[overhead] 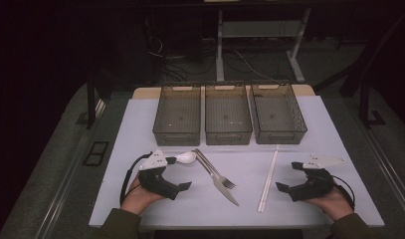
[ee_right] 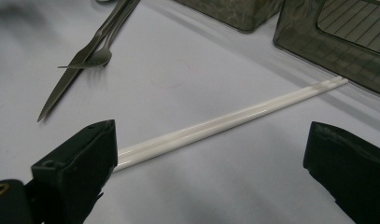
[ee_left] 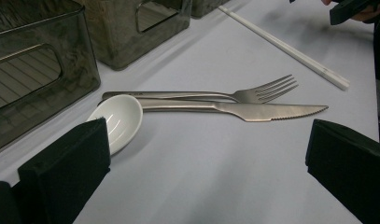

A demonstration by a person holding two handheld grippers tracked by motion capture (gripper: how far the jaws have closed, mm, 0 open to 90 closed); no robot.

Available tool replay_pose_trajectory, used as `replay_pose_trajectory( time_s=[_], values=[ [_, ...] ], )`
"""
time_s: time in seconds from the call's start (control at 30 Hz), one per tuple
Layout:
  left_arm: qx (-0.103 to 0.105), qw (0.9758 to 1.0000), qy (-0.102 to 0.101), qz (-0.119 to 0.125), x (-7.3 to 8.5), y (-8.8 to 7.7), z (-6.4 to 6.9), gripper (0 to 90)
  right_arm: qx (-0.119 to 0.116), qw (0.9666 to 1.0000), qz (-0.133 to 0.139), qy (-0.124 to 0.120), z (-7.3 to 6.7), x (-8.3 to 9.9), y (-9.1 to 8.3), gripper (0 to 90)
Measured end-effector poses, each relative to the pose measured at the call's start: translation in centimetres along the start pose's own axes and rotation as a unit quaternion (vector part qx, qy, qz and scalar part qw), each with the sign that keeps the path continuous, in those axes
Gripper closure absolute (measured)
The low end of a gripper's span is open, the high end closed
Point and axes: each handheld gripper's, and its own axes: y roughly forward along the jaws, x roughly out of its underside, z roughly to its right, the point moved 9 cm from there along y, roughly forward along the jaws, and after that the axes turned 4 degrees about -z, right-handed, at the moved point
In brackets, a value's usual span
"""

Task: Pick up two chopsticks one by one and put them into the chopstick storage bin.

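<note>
Brushed metal fork [ee_left: 253,94] and knife [ee_left: 253,111], glossy white spoon [ee_left: 118,120] – ceramic-looking, smooth white chopsticks [ee_right: 225,126], translucent smoky plastic bins [overhead: 228,115]

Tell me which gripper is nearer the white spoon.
Left. The left gripper sits just below the white spoon; the right gripper is across the table, beyond the chopsticks.

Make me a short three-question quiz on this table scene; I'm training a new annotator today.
1. How many bins stand in the row at the table's far side?
2. True or false: the fork and knife lie side by side.
3. Which gripper is nearer the white chopsticks: A the left gripper, or B the right gripper?

Key: 1. Three. 2. True. 3. B.
</note>
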Motion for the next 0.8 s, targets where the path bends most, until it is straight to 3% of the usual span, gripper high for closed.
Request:
replay_pose_trajectory(
  time_s=[0.57,0.8],
  values=[
    [0.003,1.0000,0.002,-0.003,0.0,0.0,0.1,0.0,0.007,0.9999,-0.010,0.005,0.2,-0.2,0.0,3.5],
    [0.004,1.0000,-0.001,-0.001,0.0,0.0,0.1,0.0,0.021,0.9997,-0.008,0.009,1.0,-1.3,-0.1,14.1]
  ],
)
